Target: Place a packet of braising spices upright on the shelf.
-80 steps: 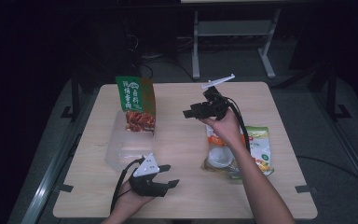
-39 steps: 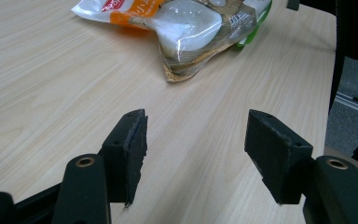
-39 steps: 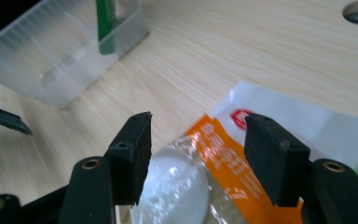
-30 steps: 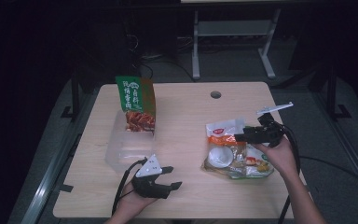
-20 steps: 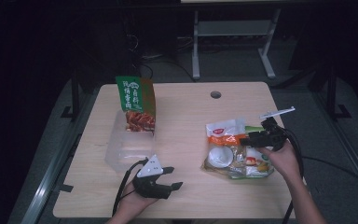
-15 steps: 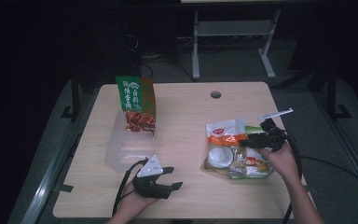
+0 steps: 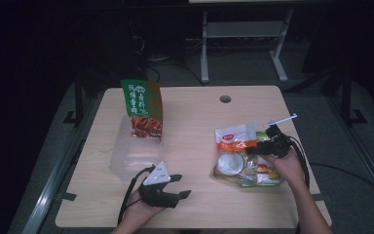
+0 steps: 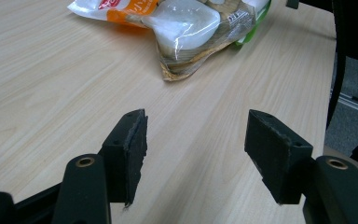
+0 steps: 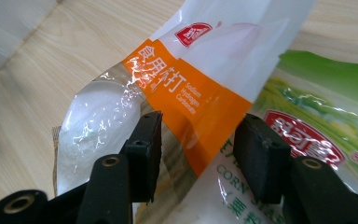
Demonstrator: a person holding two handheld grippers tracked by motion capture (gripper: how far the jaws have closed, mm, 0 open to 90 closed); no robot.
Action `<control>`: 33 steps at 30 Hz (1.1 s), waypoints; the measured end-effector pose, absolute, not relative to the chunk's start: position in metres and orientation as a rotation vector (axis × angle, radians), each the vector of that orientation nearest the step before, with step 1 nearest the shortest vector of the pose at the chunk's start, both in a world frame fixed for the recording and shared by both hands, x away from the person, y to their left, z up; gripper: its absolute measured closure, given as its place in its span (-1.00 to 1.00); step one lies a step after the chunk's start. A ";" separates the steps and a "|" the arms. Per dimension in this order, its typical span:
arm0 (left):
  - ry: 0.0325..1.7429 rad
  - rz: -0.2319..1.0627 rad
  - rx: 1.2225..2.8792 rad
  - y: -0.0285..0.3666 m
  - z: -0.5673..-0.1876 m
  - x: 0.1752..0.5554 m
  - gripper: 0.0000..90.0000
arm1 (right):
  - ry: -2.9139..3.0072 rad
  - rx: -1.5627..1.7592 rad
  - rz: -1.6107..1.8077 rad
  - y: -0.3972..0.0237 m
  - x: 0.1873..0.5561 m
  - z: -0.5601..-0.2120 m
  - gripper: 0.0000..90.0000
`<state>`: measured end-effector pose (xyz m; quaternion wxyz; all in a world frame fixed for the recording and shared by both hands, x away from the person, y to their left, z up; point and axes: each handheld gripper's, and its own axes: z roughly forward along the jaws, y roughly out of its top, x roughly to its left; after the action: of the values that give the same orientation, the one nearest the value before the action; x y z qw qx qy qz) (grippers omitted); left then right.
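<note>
A pile of food packets lies at the table's right: an orange-and-white packet on top, a green corn packet under it, and a clear bag with white contents. My right gripper is low over the pile. Its jaws have just been closing and straddle the orange band's edge, with no pad visibly pressing. My left gripper rests on the table's front edge, open, with bare wood between its fingers.
A green-and-orange snack bag stands upright in a clear plastic box at the left. The wooden table has a cable hole near its back edge. Dark floor and a metal frame lie beyond.
My right hand came from the back middle of the table to the packet pile and sank onto it, its jaws narrower. The left gripper has stayed put.
</note>
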<state>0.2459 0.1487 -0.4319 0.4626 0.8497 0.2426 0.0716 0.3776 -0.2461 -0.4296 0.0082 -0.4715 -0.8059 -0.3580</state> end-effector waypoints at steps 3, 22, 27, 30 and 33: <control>0.596 0.177 2.089 0.149 -0.432 0.246 -0.14 | -2.531 -1.454 -1.118 -0.244 0.378 -0.430 0.33; 0.600 0.170 2.085 0.148 -0.432 0.246 -0.14 | -2.550 -1.393 -1.158 -0.239 0.372 -0.423 0.98; 0.602 0.164 2.085 0.149 -0.432 0.247 -0.14 | -2.529 -1.358 -1.245 -0.237 0.366 -0.418 0.99; 0.613 0.156 2.081 0.149 -0.432 0.247 -0.14 | -2.545 -1.325 -1.303 -0.233 0.361 -0.413 0.99; 0.610 0.156 2.081 0.148 -0.431 0.246 -0.14 | -2.549 -1.290 -1.370 -0.229 0.355 -0.407 0.99</control>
<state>0.2465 0.1485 -0.4314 0.4649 0.8475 0.2484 0.0634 0.3553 -0.2295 -0.4073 -0.0133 -0.4070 -0.8045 -0.4324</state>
